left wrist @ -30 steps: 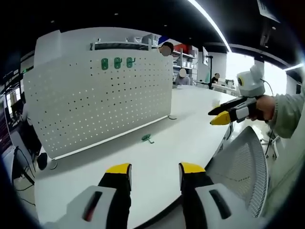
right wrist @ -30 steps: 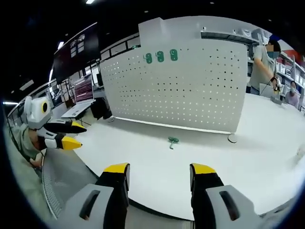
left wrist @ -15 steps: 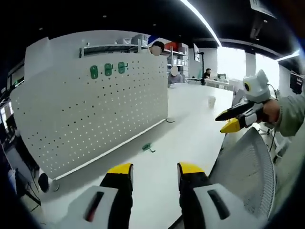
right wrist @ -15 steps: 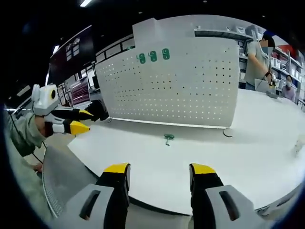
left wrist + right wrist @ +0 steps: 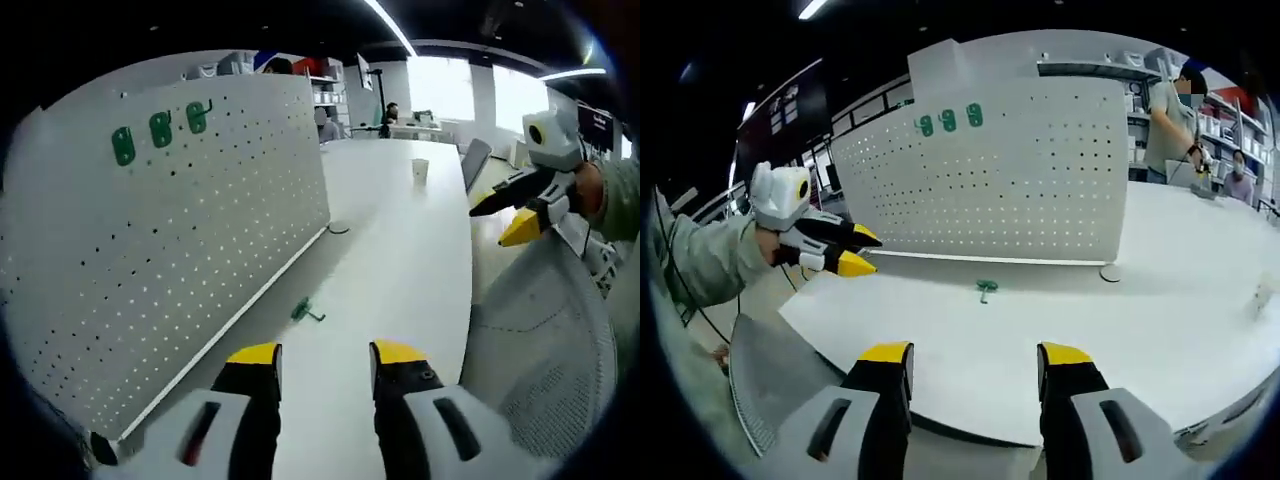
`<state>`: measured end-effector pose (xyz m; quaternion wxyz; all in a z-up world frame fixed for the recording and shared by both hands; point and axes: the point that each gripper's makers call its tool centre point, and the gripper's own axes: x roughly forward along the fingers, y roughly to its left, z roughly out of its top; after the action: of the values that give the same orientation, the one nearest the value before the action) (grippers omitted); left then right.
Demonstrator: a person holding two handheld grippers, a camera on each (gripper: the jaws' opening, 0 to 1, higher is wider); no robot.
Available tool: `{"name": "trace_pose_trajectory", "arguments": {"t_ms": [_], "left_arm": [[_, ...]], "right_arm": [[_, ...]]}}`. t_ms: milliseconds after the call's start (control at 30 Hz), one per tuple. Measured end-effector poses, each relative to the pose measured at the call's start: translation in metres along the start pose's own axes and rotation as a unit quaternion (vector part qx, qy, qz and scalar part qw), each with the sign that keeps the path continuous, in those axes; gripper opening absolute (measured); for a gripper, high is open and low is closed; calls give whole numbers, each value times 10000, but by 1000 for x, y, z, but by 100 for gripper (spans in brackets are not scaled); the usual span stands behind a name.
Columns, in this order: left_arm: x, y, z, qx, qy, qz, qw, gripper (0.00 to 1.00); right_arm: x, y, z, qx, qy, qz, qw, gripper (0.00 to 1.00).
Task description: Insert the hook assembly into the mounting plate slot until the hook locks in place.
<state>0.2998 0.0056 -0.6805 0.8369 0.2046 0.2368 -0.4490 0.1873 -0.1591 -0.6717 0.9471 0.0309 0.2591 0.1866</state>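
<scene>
Both tongs, left and right, gape empty. The green hook lies mid-frame on the bench before the pegboard; likely light, rigid plastic, best pinched across its stem.

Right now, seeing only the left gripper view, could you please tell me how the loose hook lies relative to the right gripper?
Observer: In the right gripper view the green hook lies on the white table, ahead of the right gripper, whose jaws stand apart with nothing between them.
Operator: Thank you. How does my left gripper look from there?
Observer: The left gripper hovers beside the table's near corner, well apart from the hook, jaws parted and empty.
</scene>
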Motion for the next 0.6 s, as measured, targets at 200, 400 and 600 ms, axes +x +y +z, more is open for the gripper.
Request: {"name": "trace_pose_trajectory", "arguments": {"t_ms": [200, 400, 600], "left_arm": [[29, 17, -2, 431, 143, -149, 9989, 34], [62, 29, -3, 657, 62, -304, 9974, 31], [87, 31, -2, 699, -2, -427, 9966, 29]], "right_arm": [[1, 1, -6, 40, 80, -31, 10000, 48], [3, 0, -11, 158, 123, -95, 9998, 48], [4, -1, -16, 251, 198, -152, 9994, 48]]}}
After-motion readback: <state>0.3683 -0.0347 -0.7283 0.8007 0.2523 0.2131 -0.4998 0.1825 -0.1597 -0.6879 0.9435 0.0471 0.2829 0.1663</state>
